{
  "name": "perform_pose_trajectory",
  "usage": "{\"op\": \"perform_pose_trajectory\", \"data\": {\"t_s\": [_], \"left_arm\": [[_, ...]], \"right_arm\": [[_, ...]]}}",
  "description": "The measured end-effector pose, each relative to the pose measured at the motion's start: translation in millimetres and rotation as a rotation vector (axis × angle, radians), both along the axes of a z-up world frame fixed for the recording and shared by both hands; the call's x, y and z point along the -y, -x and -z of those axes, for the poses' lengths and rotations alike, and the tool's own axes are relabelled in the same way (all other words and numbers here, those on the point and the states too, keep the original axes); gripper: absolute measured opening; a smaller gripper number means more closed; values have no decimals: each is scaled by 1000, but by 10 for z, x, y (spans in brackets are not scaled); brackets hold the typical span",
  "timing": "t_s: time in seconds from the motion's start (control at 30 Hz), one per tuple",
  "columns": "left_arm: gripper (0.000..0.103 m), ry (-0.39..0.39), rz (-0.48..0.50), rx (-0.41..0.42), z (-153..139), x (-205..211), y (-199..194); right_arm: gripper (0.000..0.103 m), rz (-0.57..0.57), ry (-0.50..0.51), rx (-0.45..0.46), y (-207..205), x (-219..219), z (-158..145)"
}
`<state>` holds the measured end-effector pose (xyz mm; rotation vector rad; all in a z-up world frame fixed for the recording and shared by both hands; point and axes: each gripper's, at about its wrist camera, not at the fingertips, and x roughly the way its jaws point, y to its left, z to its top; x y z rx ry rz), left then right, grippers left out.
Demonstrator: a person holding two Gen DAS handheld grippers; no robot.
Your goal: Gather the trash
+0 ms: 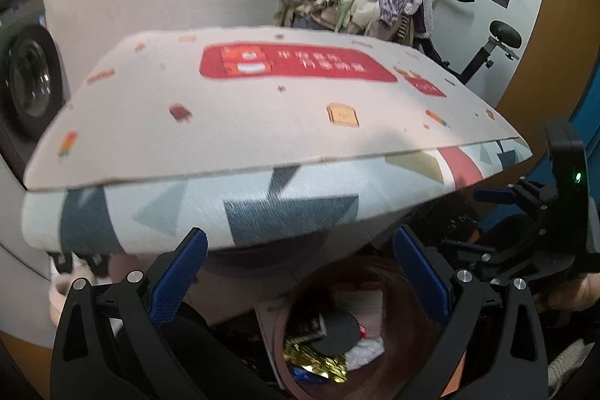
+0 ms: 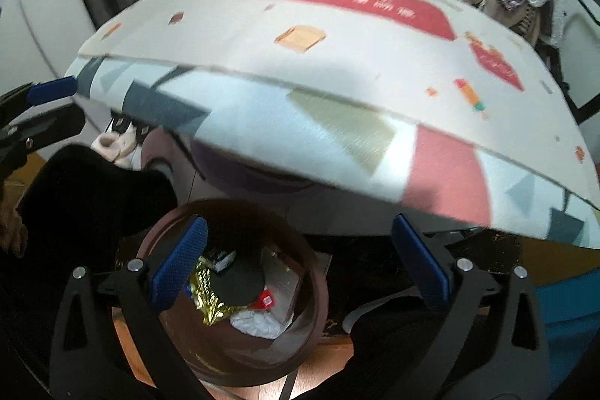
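Trash bin: round, dark brown, upright, open top, on floor below worktop edge; sits at approx. 6 o'clock in right-wrist view, also 6 o'clock in left-wrist view. Contents, all loose inside bin:
- crumpled gold foil wrapper, at 9 o'clock inside bin
- black round disc, ctr, lying on other items
- white crumpled paper, at 5 o'clock
- small red-and-white packet, just beside disc.
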<state>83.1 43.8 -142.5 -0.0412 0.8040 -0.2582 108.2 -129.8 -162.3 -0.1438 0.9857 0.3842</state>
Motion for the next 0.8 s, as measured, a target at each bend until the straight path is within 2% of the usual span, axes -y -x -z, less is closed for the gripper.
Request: {"op": "perform_pose_trajectory", "data": {"t_s": [0.13, 0.37, 0.43, 0.53, 0.63, 0.8], "left_arm": [[97, -63, -8, 74, -243, 55, -20], [97, -55, -47, 204, -899, 64, -170], [97, -81, -71, 250, -1089, 91, -192], [97, -175, -162, 313, -1323, 169, -202], [97, -222, -161, 341, -1451, 233, -206], [97, -199, -169, 331, -1564, 234, -169]], "right_arm": [[97, 72, -49, 53, -80, 187, -264], [97, 166, -101, 222, -202, 504, -966], [97, 182, -114, 268, -212, 578, -1160], [97, 198, -122, 326, -215, 649, -1386], [97, 210, -136, 364, -211, 719, -1552], [97, 218, -148, 403, -181, 772, -1706]]}}
